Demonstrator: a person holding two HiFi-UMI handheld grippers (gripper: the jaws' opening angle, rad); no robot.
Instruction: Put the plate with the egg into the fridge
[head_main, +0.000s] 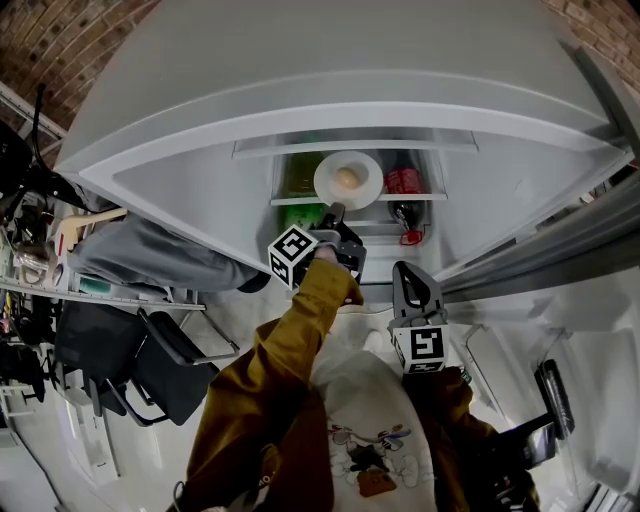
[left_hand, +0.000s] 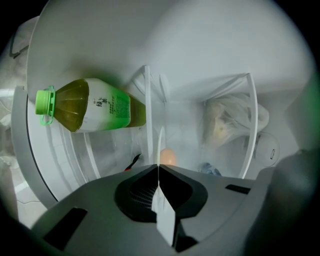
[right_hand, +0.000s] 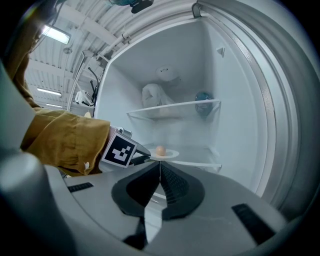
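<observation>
Left gripper has its jaws pinched tight on the rim of the plate. The egg is on the plate, which is inside the fridge at shelf level. Right gripper hangs outside with its jaws pressed together, nothing in them.

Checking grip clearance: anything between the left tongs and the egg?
Only bare plate: left tongs clamp its near rim, egg sits mid-plate. Clear in head view.

The person wears a mustard-yellow long-sleeved jacket over a white top printed with a small cartoon figure. Above that print, the dark grey moulded left gripper and right gripper each carry a white cube with black square markers. The yellow sleeves flank it.
</observation>
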